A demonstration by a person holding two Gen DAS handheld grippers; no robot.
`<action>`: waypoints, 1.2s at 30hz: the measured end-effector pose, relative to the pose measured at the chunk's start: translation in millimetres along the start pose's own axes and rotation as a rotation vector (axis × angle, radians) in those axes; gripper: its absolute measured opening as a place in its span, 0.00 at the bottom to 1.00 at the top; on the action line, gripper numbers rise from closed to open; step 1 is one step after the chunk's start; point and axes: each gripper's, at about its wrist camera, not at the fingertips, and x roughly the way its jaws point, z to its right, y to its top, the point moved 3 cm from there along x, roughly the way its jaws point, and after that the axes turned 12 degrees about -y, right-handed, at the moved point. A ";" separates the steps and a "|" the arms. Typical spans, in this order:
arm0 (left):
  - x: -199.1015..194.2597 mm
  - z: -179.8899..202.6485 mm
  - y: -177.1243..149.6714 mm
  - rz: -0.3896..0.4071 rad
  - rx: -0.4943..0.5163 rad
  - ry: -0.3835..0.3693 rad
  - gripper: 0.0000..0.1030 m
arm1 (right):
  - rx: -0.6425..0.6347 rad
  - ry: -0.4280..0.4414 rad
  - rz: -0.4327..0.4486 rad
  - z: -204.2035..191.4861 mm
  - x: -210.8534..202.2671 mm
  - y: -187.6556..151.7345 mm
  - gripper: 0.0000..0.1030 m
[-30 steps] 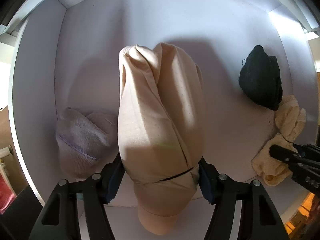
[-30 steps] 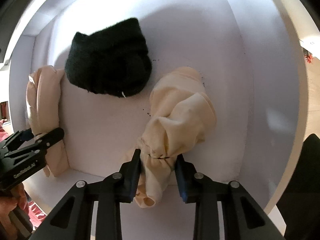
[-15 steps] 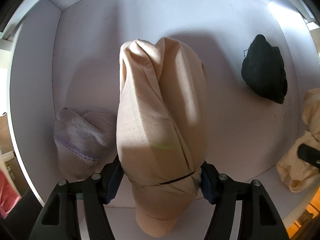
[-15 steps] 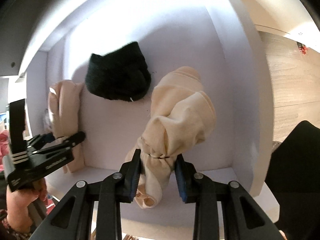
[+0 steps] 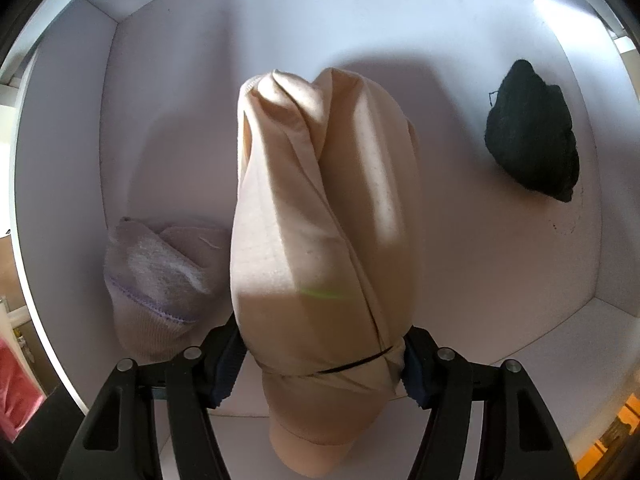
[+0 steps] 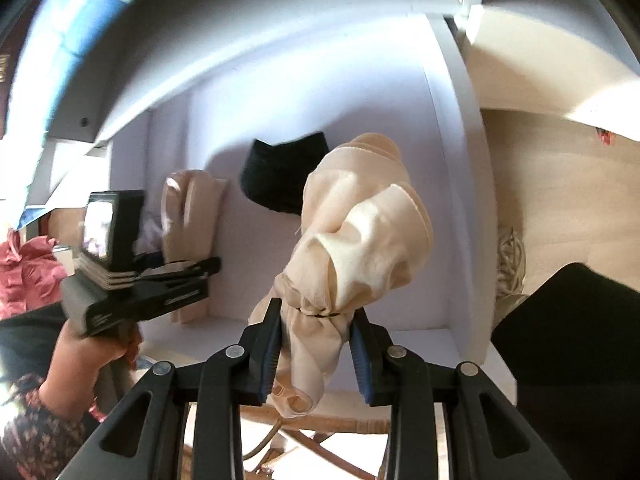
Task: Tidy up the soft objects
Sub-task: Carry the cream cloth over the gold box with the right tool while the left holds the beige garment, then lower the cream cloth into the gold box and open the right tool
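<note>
A rolled beige cloth bundle bound with a thin black band (image 5: 324, 248) sits pinched between the blue pads of the left gripper (image 5: 322, 354) inside a white box (image 5: 360, 24). Nearby lie a grey-lilac knitted sock roll (image 5: 160, 276) and a black knitted bundle (image 5: 532, 132). The right gripper (image 6: 316, 322) clamps a cream banded cloth bundle (image 6: 356, 240) above the box's front edge; no lettering is legible.

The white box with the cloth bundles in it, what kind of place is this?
Probably a home storage spot: a white drawer or bin holding a beige tied bundle, a grey knit item and a black one, on wood flooring.

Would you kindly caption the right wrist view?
Right tool grips a cream cloth bundle above the white box.
</note>
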 end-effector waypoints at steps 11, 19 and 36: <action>2.5 0.7 2.2 -0.003 0.000 -0.001 0.64 | -0.136 -0.029 0.148 -24.0 -106.6 10.6 0.30; 4.7 1.3 1.9 -0.009 0.008 -0.001 0.64 | -0.321 -0.089 0.313 -79.7 -215.2 48.9 0.30; 2.4 1.5 -0.6 -0.025 0.018 -0.015 0.64 | -0.549 -0.293 0.376 -208.2 -241.6 153.7 0.30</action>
